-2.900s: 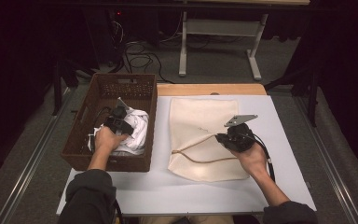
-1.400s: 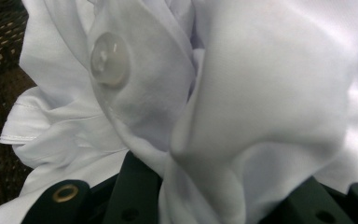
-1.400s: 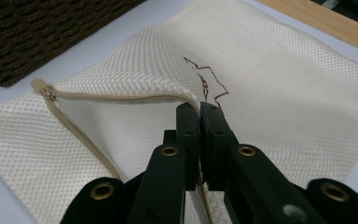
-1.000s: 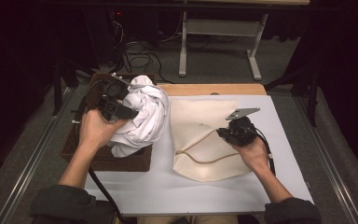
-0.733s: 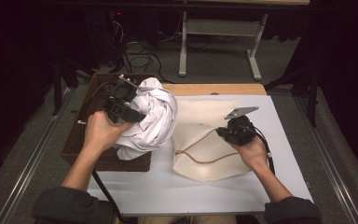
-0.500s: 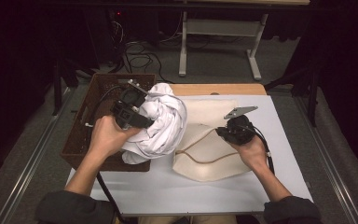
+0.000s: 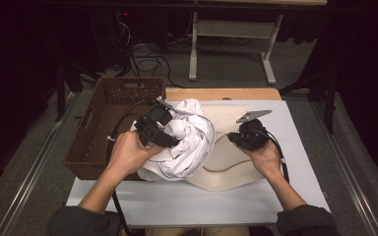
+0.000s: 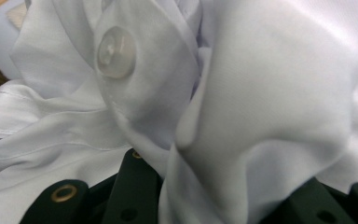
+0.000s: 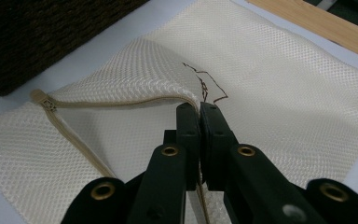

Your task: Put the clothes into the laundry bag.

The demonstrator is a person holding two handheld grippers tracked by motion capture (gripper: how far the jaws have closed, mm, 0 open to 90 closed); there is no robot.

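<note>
Carrying the bunched white shirt point(image 7: 184, 140) clamped in its fingers, the left gripper point(image 7: 153, 129) has lifted it clear of the wicker basket point(image 7: 109, 123) to the mesh laundry bag point(image 7: 226, 157), whose opening edge the right gripper point(image 7: 246, 137) pinches raised above the bench point(image 7: 295, 162), ready for loading.

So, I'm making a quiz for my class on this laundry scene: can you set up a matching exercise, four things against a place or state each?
Things:
1. shirt
2. mesh bag
3. basket
4. right gripper

States:
a. brown, at the table's left
b. white, bunched, held by the left gripper
c. shut on a cream edge
d. cream, flat on the table, one edge lifted

Pairs: 1-b, 2-d, 3-a, 4-c
</note>
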